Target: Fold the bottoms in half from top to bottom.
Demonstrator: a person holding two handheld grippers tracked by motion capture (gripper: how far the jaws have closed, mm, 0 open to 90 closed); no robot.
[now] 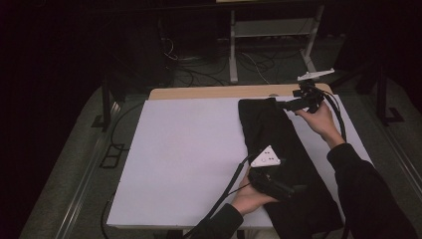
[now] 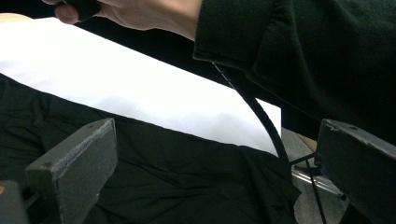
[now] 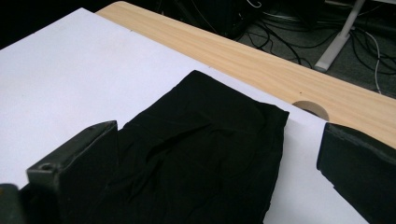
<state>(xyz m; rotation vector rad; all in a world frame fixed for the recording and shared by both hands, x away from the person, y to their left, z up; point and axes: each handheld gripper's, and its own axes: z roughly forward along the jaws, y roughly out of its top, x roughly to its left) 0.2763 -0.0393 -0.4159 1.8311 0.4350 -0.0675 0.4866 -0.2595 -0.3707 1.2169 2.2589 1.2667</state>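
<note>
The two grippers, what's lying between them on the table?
A black cloth stretches from the left gripper up toward the right gripper, seen in the high view.

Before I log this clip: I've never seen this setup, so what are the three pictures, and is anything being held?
No robot here: a person holds a two-jaw tool in each hand. The high view looks down from above the person's side. The left tool is near the table's front edge, the right tool at the far end. The other two pictures come from cameras riding on each tool, looking out between its own black jaws. A white sheet covers most of the wooden table, and a long black cloth lies on it. Both tools stand open with the cloth between or just beyond the jaws; neither has closed on it, so nothing is held yet.
</note>
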